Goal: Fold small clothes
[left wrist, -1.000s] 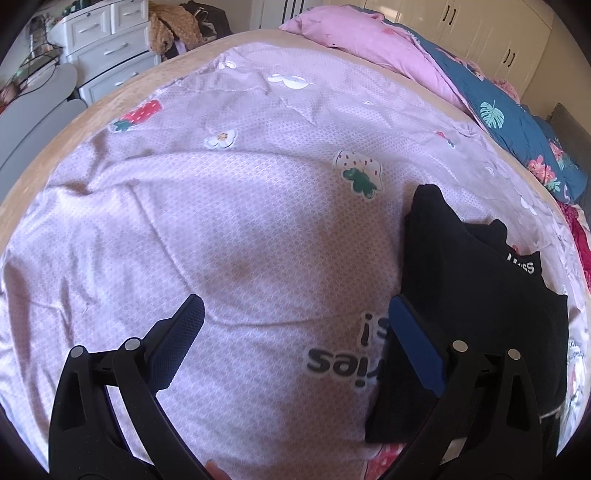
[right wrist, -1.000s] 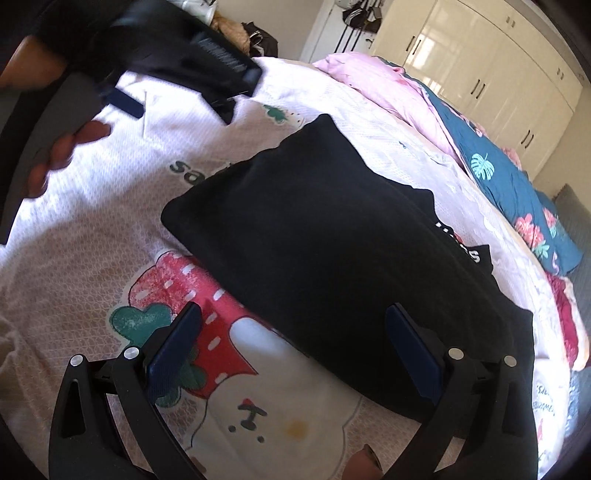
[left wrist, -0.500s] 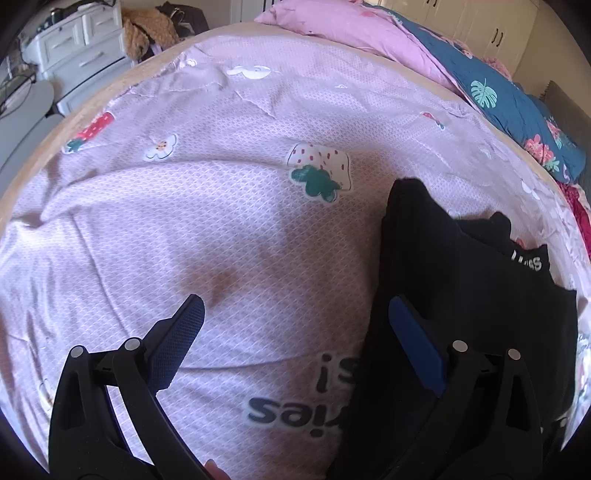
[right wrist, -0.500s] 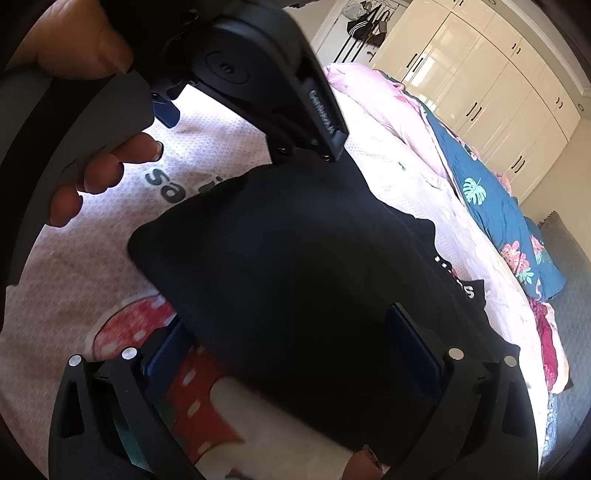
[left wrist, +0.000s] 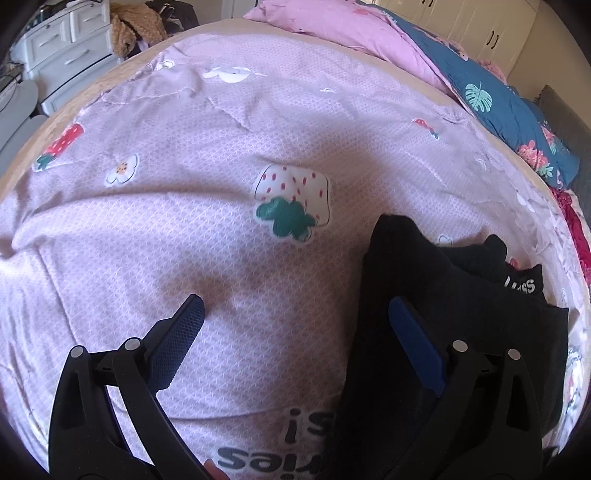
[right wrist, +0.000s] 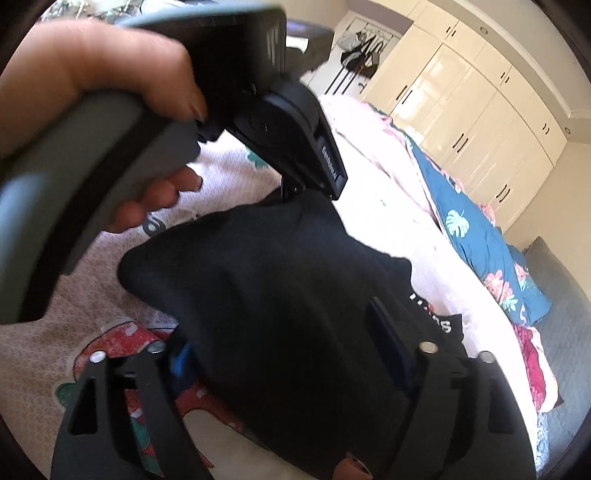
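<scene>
A folded black garment (left wrist: pixel 458 306) with white lettering at its far end lies on the lilac strawberry-print bedspread (left wrist: pixel 221 229). My left gripper (left wrist: pixel 295 317) is open; its right finger (left wrist: pixel 413 343) is over the garment's left edge, its left finger over bare bedspread. In the right wrist view the garment (right wrist: pixel 288 280) fills the middle. My right gripper (right wrist: pixel 280 347) is open and straddles the garment's near end; its left finger is partly hidden behind the cloth. The left gripper's body and the hand holding it (right wrist: pixel 122 122) fill the upper left of that view.
A pink quilt (left wrist: pixel 354 33) and a blue floral quilt (left wrist: pixel 513 107) are piled along the bed's far side. A white drawer unit (left wrist: pixel 62 44) stands beyond the bed's far left. Cream wardrobes (right wrist: pixel 476 107) line the wall. Red cloth (right wrist: pixel 532 362) lies by the bed's right edge.
My right gripper has moved forward over the garment's near end. My left gripper has shifted right, onto the garment's left edge. Both stay open.
</scene>
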`<control>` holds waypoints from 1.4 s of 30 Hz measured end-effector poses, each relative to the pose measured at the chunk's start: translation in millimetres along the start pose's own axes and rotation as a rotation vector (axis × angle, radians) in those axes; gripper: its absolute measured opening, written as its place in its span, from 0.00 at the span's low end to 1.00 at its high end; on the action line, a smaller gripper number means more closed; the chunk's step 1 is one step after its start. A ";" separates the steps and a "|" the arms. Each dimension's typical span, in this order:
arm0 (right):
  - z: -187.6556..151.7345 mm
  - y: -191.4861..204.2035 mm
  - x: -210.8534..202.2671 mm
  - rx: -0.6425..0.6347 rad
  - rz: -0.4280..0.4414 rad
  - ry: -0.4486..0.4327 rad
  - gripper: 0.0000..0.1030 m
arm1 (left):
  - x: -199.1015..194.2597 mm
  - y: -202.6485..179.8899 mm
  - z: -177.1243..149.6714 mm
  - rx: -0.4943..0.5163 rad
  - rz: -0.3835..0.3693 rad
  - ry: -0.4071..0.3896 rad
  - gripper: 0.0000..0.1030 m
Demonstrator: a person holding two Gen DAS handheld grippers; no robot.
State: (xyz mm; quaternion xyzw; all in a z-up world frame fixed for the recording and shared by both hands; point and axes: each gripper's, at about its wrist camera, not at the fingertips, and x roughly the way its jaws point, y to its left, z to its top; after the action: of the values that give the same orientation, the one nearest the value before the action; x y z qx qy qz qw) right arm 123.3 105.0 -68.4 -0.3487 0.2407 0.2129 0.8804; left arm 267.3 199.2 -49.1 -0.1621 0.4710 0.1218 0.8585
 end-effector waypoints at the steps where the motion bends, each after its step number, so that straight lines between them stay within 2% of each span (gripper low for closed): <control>1: 0.2 -2.1 -2.1 0.004 0.009 -0.009 0.57 | 0.5 -0.3 1.1 0.003 0.004 0.000 0.91; 2: 0.0 -4.2 -4.6 0.011 0.019 -0.019 0.51 | 2.0 -1.3 1.7 0.011 0.002 0.005 0.91; 4: -0.6 -8.9 -10.0 0.028 0.053 -0.040 0.23 | 5.3 -2.8 2.4 0.012 -0.009 0.018 0.91; 5: -0.2 -9.9 -12.2 0.033 0.062 -0.048 0.20 | 7.3 -3.3 2.7 0.007 -0.020 0.026 0.91; 10: 0.4 -22.3 -20.2 0.064 0.068 -0.070 0.14 | 10.5 -6.1 2.1 -0.018 -0.073 0.059 0.91; 15: -1.4 -29.9 -24.2 0.087 0.067 -0.082 0.12 | 5.0 -10.1 1.8 -0.095 -0.208 0.077 0.91; 17: -2.3 -29.4 -25.3 0.094 0.065 -0.087 0.12 | 2.1 -15.5 1.5 -0.095 -0.247 0.072 0.91; 22: -3.7 -35.9 -32.2 0.130 0.056 -0.107 0.11 | 8.2 -33.5 -6.0 -0.051 -0.266 0.113 0.91; 24: -4.7 -39.6 -37.4 0.152 0.050 -0.115 0.11 | 4.0 -38.0 -6.9 -0.054 -0.301 0.097 0.83; 26: -6.5 -42.6 -44.8 0.177 0.037 -0.126 0.10 | -5.2 -44.1 -4.4 -0.051 -0.332 0.066 0.55; 29: -11.0 -57.6 -52.3 0.226 0.014 -0.140 0.10 | -23.0 -59.8 -3.6 -0.016 -0.354 0.015 0.37; 35: -26.3 -90.8 -69.1 0.317 -0.040 -0.165 0.08 | -55.7 -98.1 -4.4 0.052 -0.389 -0.074 0.21; 42: -53.8 -121.0 -83.3 0.376 -0.127 -0.185 0.08 | -70.5 -146.9 -9.7 0.086 -0.438 -0.111 0.19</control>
State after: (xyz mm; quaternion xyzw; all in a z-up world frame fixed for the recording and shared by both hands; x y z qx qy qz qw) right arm 108.1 -31.4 6.7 -0.1718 0.1720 0.1393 0.9600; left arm 275.9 56.6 29.9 -0.2171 0.3814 -0.0789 0.8951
